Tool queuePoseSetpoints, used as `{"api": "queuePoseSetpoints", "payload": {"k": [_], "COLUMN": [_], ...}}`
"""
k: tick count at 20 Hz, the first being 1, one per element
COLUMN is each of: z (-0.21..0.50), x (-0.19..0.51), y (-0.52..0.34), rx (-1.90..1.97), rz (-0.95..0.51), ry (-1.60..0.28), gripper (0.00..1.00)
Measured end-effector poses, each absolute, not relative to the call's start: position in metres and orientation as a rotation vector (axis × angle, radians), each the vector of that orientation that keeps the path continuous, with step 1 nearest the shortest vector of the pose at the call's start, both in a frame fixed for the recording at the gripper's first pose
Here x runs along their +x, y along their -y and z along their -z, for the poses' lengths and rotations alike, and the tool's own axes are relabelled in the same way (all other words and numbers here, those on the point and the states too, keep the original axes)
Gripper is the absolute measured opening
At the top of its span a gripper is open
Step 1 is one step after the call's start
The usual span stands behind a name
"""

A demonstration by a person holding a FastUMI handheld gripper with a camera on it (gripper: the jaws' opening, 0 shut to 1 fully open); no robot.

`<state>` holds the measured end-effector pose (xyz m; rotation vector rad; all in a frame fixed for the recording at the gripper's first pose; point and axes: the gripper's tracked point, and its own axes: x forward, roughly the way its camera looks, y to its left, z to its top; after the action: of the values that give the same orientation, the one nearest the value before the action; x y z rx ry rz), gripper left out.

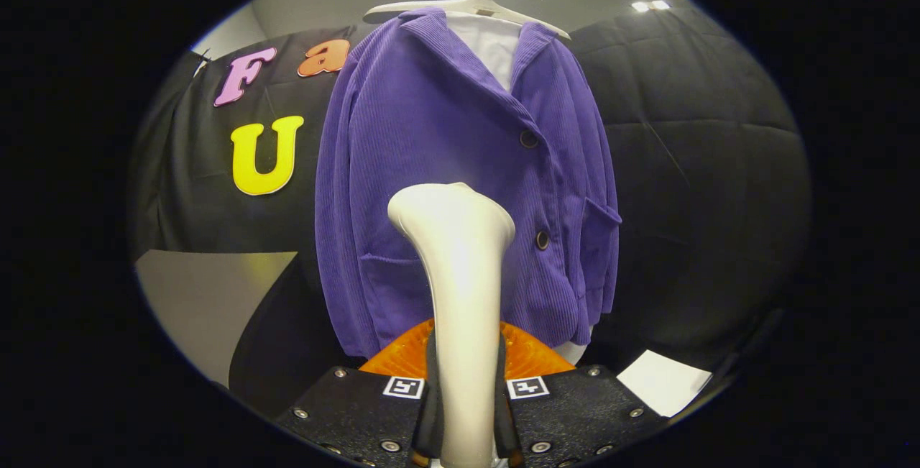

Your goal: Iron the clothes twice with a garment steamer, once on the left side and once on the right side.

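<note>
Gripper view: gripper [466, 410] pinches the white plastic garment steamer [460, 274] by its handle, head near the purple corduroy jacket [431, 137], mid-front. I'd run slow vert. strokes, keeping head approx. square to cloth.

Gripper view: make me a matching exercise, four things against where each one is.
Things:
1. steamer
2. purple jacket
3. hanger
4. white paper

Places:
A. at the top, carrying the garment
B. low down, to the right of the fingers
C. clamped between the fingers of the gripper
D. hanging beyond the steamer head

Pairs: 1-C, 2-D, 3-A, 4-B
</note>
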<state>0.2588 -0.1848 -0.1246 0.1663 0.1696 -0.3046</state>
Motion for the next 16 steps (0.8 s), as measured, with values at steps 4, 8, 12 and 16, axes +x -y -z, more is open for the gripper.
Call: {"api": "queuePoseSetpoints", "payload": {"k": [4,8,12,16], "z": [0.145,0.161,0.189,0.212], "x": [0.252,0.248,0.251,0.253], "y": [0.176,0.169,0.162,0.158], "rx": [0.157,0.172,0.163,0.176], "rz": [0.302,0.307,0.316,0.319], "ry": [-0.211,-0.243,-0.3,-0.35], "gripper": [0.27,0.27,0.27,0.27]}}
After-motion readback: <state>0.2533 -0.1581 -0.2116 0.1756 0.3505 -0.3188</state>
